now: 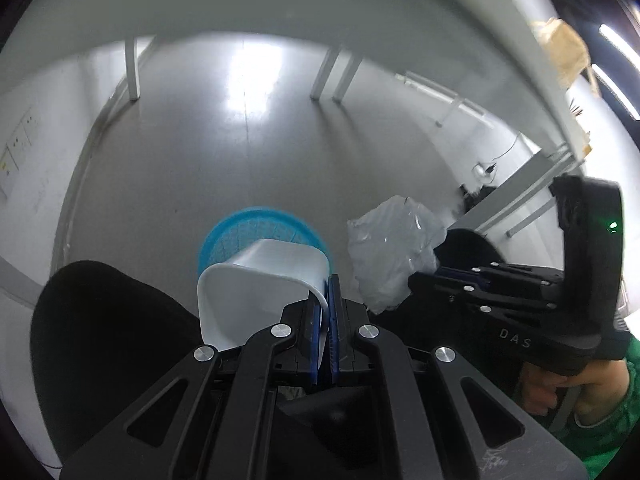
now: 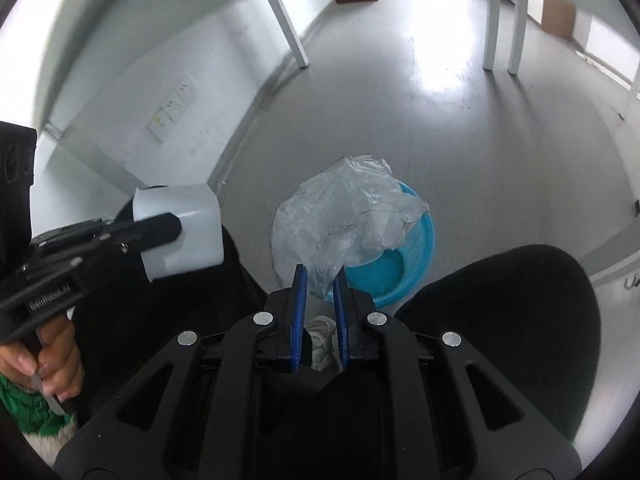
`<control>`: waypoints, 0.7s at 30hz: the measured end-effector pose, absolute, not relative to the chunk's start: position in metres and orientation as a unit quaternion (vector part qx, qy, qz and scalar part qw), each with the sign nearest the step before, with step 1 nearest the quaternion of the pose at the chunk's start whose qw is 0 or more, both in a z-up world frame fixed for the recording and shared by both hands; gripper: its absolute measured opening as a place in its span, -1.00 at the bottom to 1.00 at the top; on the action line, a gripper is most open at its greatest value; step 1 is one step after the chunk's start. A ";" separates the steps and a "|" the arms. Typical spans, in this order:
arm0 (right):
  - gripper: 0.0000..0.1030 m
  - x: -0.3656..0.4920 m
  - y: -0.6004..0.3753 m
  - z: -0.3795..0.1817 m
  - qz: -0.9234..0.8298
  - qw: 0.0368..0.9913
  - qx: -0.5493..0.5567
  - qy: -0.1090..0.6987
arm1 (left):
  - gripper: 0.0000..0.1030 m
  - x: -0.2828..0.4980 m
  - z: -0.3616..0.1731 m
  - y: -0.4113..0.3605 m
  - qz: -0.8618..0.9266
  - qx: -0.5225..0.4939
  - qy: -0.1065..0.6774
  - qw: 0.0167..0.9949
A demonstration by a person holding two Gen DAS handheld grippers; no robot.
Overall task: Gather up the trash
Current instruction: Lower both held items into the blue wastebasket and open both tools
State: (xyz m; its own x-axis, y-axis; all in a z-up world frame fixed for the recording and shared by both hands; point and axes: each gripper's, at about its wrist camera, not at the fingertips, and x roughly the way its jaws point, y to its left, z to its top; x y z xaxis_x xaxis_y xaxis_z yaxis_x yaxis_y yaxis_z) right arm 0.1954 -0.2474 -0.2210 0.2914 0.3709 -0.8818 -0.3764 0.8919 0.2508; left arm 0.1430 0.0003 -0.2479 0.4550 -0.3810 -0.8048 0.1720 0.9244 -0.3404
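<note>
L wrist view, going L to R: a black chair seat (image 1: pixel 108 344) is filling the 8 o'clock area. Just R of it, at 6, the left gripper (image 1: pixel 325 312) is pinching the wall of a white plastic cup (image 1: pixel 260 292) between its blue pads, jaws nearly closed on the thin rim, cup mouth facing the cam. Behind the cup, toward center, a blue mesh wastebasket (image 1: pixel 256 228) is standing on the grey floor (image 1: pixel 240 140), partly hidden by the cup. At 4 o'clock the right gripper (image 1: pixel 424 276) is coming in from the side, clamping a crumpled clear plastic bag (image 1: pixel 392 256); bag is hanging beside the basket, not in it.

R wrist view, L to R: at 9 o'clock the L gripper is holding the cup sideways, a hand (image 2: pixel 48 364) on its grip w/ a green sleeve (image 2: pixel 24 408) below. At center the R gripper is holding the bag at a narrow gap, bag bulging up and overlapping the basket's near-L rim. Something white and crumpled is sitting between the jaws lower down; can't tell what. A second black chair seat (image 2: pixel 516 320) is at 4 o'clock. White table legs (image 2: pixel 500 20) are standing at 1.
</note>
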 end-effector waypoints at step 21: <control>-0.76 0.280 -0.220 -0.322 0.183 0.742 0.022 0.644 | -0.95 0.221 -0.336 0.012 -0.098 -0.194 0.587 0.780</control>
State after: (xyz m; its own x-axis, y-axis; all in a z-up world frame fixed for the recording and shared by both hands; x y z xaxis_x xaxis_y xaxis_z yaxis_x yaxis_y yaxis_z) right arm 0.2803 -0.2200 -0.3225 0.1034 0.2998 -0.9484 -0.2439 0.9320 0.2681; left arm 0.2209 0.0122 -0.3364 0.2908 -0.3806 -0.8778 -0.0747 0.9056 -0.4174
